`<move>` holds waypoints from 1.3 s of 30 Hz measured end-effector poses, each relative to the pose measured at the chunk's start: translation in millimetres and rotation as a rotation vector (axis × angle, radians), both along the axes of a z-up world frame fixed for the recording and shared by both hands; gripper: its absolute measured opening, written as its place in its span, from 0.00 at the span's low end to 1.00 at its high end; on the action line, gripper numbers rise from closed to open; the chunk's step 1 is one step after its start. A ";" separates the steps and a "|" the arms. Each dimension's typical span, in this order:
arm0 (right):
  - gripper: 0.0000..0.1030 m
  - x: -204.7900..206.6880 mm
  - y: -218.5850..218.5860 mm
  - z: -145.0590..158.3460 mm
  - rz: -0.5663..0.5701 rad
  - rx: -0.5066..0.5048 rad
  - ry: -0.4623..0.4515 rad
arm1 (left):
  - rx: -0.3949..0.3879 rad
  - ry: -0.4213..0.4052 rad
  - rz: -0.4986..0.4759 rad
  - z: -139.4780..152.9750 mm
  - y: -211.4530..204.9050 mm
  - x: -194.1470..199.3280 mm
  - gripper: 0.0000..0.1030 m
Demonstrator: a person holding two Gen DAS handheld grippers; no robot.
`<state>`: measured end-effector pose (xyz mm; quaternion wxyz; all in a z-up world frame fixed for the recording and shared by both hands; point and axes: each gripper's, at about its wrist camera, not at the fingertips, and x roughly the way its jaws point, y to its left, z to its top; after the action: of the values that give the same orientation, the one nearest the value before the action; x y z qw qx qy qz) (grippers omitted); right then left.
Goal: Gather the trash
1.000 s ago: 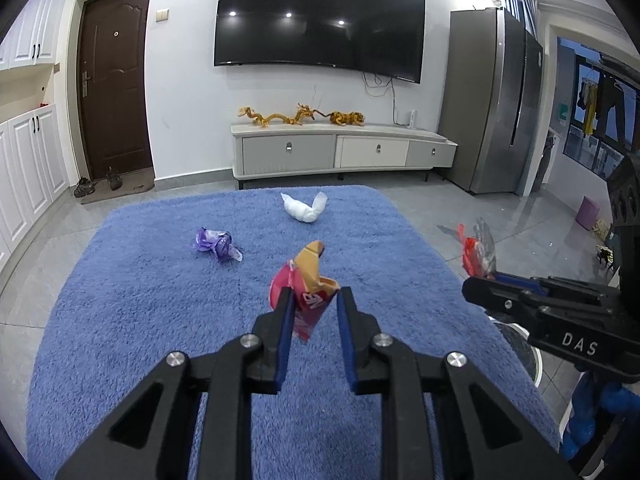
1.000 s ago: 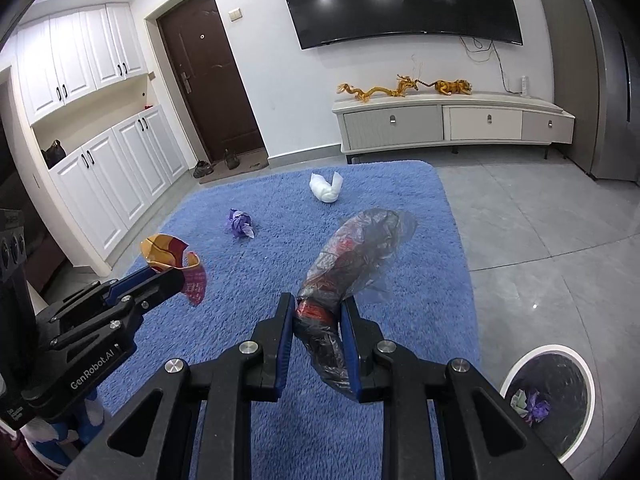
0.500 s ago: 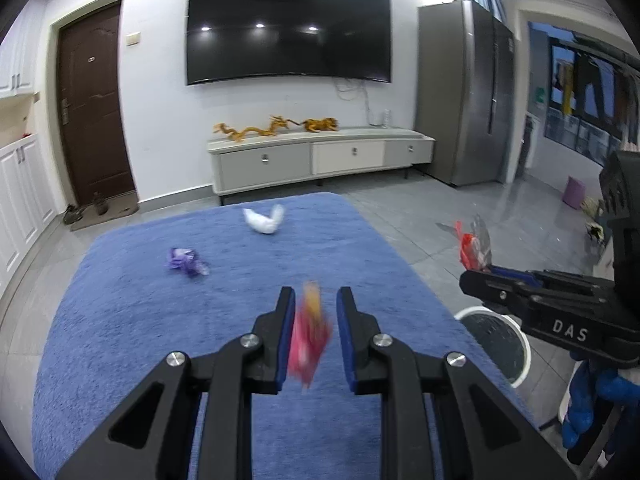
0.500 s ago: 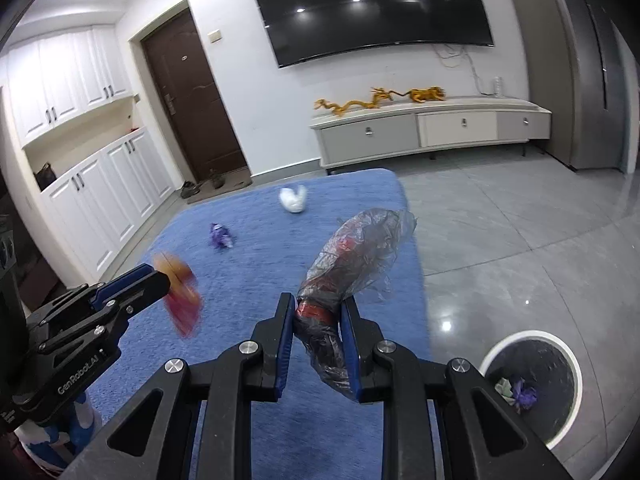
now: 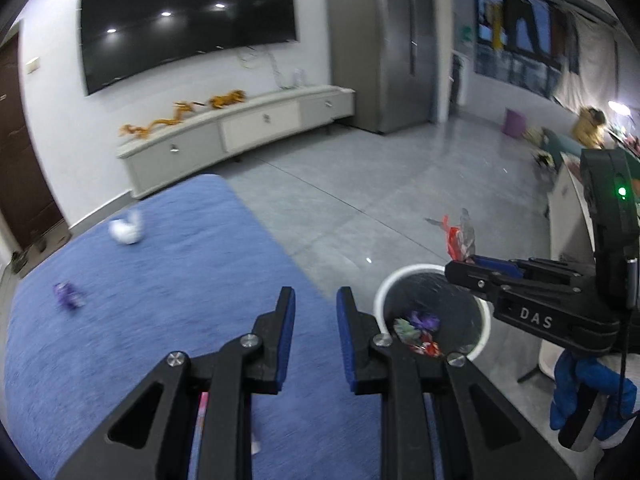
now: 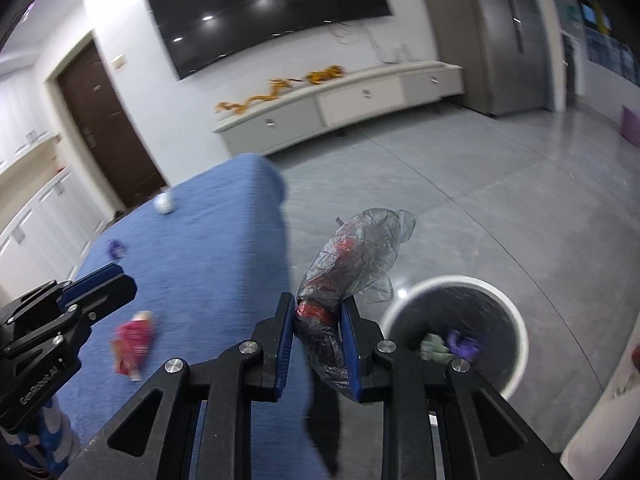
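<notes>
Crumpled plastic trash [image 6: 352, 268] is clamped in the right gripper [image 6: 318, 312] at frame centre; the left gripper's [image 5: 312, 304] narrowly parted jaws are seen empty.

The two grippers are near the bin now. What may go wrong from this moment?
1. The red wrapper is not between the fingers of the left gripper. It shows blurred over the blue blanket, so it may be left behind.
2. The right gripper is shut on a crumpled plastic bag, but the bin sits off to its right. If released here, the bag would probably miss.
3. The bag looks thin and light, so it could drift or cling to the pads.
</notes>
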<state>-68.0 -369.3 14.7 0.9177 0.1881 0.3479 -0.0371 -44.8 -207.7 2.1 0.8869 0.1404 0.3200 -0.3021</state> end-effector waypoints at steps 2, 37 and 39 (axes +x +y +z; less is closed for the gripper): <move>0.21 -2.7 -20.8 -10.5 -0.042 0.014 0.014 | 0.025 0.019 -0.041 -7.9 -25.2 3.4 0.19; 0.22 4.1 -139.5 -135.0 -0.221 0.182 0.203 | -0.019 0.155 -0.071 -36.1 -51.6 35.1 0.21; 0.22 3.9 -138.6 -137.1 -0.217 0.189 0.204 | -0.021 0.139 0.014 -27.7 -10.8 35.4 0.21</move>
<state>-64.1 -507.9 -122.4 0.8464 0.3053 0.4190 -0.1220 -9.4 -218.5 -25.6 0.8661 0.1074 0.3788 -0.3081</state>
